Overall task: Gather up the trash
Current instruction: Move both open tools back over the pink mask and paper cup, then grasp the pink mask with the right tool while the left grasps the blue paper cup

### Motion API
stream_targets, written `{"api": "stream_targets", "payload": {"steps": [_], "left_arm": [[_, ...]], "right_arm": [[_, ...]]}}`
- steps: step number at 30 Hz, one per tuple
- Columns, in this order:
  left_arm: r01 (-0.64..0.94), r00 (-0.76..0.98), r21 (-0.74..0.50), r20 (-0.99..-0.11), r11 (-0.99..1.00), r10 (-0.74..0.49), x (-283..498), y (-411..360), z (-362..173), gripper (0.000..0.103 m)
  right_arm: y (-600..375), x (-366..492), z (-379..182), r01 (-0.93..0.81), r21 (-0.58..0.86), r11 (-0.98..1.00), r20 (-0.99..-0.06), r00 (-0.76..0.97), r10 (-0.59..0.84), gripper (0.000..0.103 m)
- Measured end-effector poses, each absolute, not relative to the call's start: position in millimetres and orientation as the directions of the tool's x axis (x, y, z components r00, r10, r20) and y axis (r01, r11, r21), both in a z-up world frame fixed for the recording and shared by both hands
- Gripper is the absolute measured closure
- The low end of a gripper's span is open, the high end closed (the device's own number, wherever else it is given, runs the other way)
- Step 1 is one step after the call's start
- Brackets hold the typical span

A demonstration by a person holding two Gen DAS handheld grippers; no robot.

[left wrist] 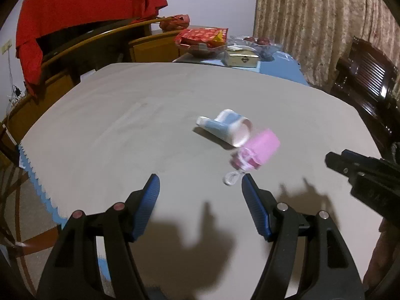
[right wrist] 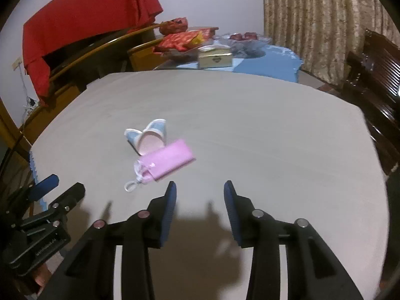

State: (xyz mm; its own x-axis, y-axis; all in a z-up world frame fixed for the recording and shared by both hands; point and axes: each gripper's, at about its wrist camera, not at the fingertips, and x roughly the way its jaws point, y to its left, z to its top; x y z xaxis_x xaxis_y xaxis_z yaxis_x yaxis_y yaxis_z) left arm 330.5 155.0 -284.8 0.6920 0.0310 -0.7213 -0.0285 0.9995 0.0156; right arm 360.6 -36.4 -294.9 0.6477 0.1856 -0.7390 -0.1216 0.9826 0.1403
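Note:
A crushed blue-and-white paper cup (left wrist: 226, 127) lies on its side on the grey table cover (left wrist: 125, 130), touching a pink wrapper (left wrist: 260, 148) with a white loop at its near end. Both show in the right wrist view too: the cup (right wrist: 148, 137) and the pink wrapper (right wrist: 167, 160). My left gripper (left wrist: 201, 187) is open and empty, just short of the wrapper, which lies ahead to its right. My right gripper (right wrist: 200, 195) is open and empty, with the wrapper ahead to its left. Each gripper shows at the edge of the other's view.
At the table's far end on a blue cloth (right wrist: 270, 62) stand a gold box (right wrist: 215, 58), red snack packets (right wrist: 182, 40) and a glass fruit bowl (right wrist: 245, 40). A dark wooden chair (right wrist: 375, 75) stands at the right; a red-draped cabinet (left wrist: 75, 7) at the left.

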Motion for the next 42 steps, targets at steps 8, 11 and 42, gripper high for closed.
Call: {"api": "stream_targets", "payload": {"steps": [8,11,42], "left_arm": [[-0.051,0.687,-0.003,-0.726,0.999,0.033,360,193,-303,0.036],[-0.055,0.679,-0.005,-0.734,0.998,0.033,368,200,-310,0.036],[-0.017,0.652,-0.061,-0.757,0.998,-0.035,435,107,-330,0.036]], "right_arm": [[6,400,-326,-0.140,0.154,0.978,-0.752,0.626,0.208,0.057],[18,411,-337,-0.147,0.153,0.977,-0.764,0.609,0.212,0.055],[-71,466,-345,-0.115,0.159,0.981,-0.774,0.602,0.196,0.100]]}}
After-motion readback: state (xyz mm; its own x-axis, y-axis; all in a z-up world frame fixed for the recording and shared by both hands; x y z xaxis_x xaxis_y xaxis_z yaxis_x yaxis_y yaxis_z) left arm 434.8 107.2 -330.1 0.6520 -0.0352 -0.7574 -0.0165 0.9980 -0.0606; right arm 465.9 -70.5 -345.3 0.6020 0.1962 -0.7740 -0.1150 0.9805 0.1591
